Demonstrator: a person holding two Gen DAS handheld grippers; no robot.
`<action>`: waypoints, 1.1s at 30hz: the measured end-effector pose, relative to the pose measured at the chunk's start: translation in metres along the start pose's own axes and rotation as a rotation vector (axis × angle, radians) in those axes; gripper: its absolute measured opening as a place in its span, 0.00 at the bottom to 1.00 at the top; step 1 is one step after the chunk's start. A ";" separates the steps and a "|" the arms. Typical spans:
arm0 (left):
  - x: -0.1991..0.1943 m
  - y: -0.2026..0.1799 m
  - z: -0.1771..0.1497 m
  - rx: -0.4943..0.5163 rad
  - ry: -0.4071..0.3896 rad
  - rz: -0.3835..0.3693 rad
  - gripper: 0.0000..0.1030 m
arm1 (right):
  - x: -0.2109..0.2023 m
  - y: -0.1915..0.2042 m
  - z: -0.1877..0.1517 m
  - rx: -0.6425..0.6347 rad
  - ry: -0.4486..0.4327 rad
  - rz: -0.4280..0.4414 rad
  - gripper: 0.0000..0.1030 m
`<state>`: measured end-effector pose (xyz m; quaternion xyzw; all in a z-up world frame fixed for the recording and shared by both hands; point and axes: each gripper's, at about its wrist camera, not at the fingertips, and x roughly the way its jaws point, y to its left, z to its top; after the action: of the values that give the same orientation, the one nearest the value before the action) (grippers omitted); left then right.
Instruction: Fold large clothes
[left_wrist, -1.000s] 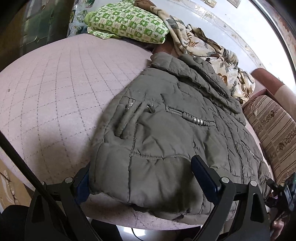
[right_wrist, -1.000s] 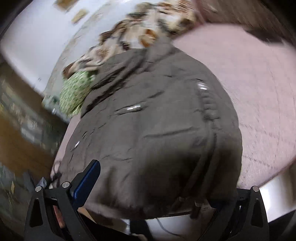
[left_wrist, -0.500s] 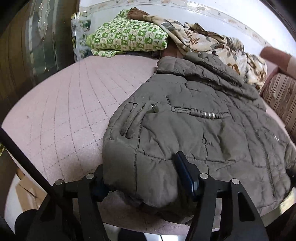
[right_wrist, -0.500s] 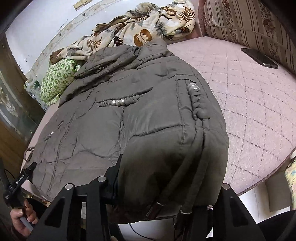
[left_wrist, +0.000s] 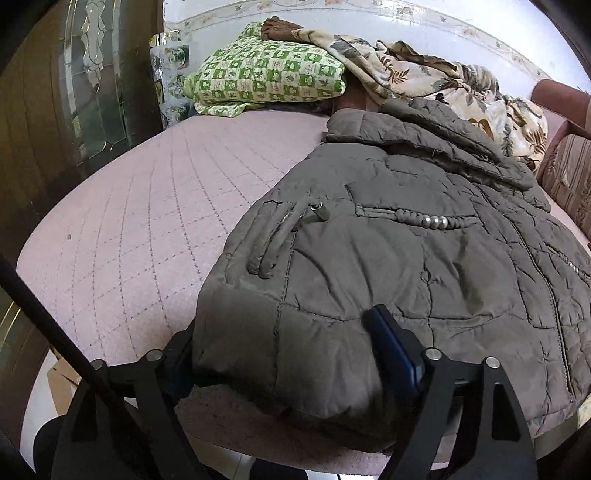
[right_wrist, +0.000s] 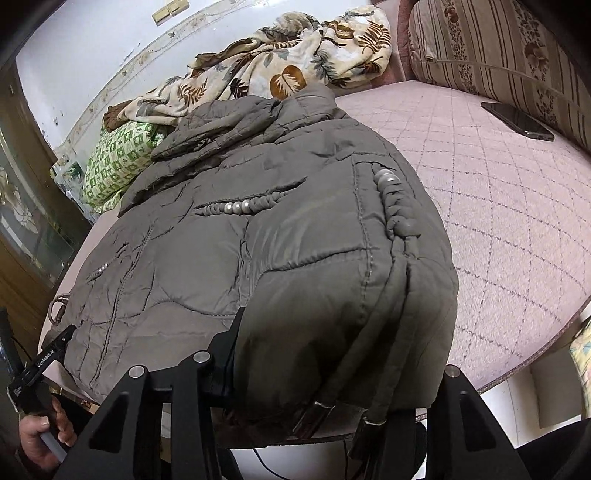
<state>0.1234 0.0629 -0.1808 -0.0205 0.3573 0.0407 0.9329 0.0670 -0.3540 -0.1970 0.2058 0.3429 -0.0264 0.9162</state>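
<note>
An olive padded jacket (left_wrist: 406, 266) (right_wrist: 258, 251) lies front up on the pink quilted bed (left_wrist: 129, 229), with its collar far from me and its hem toward me. My left gripper (left_wrist: 286, 365) straddles the jacket's left hem corner. Its jaws are opening, and the puffy fabric still fills the gap and brushes the blue pad (left_wrist: 391, 350). My right gripper (right_wrist: 332, 373) is shut on the right hem corner, and the fabric bulges between its fingers. Drawcords with metal ends (right_wrist: 317, 410) hang from that corner. The far finger is partly hidden by the jacket.
A green checked pillow (left_wrist: 266, 74) and a floral blanket (left_wrist: 424, 77) lie beyond the collar. A striped cushion (right_wrist: 491, 48) and a dark phone (right_wrist: 517, 120) sit at the bed's right. A glass-fronted cabinet (left_wrist: 92, 74) stands left. A hand (right_wrist: 40, 432) holds the left gripper's handle.
Both grippers closed in on the hem corners and rolled toward level. The left jaws have since spread wider again. The right jaws stay clamped on the jacket.
</note>
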 end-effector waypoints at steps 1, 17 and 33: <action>0.001 0.001 0.000 -0.007 0.004 0.000 0.84 | 0.000 0.000 0.000 0.007 -0.003 0.006 0.49; -0.011 -0.027 -0.004 0.142 -0.060 0.033 0.39 | 0.006 0.006 0.004 -0.017 0.037 -0.042 0.54; -0.017 -0.027 -0.001 0.139 -0.086 0.021 0.31 | -0.010 0.012 0.007 -0.053 -0.053 -0.014 0.33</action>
<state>0.1121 0.0353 -0.1699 0.0500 0.3191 0.0264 0.9460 0.0660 -0.3471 -0.1817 0.1782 0.3207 -0.0294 0.9298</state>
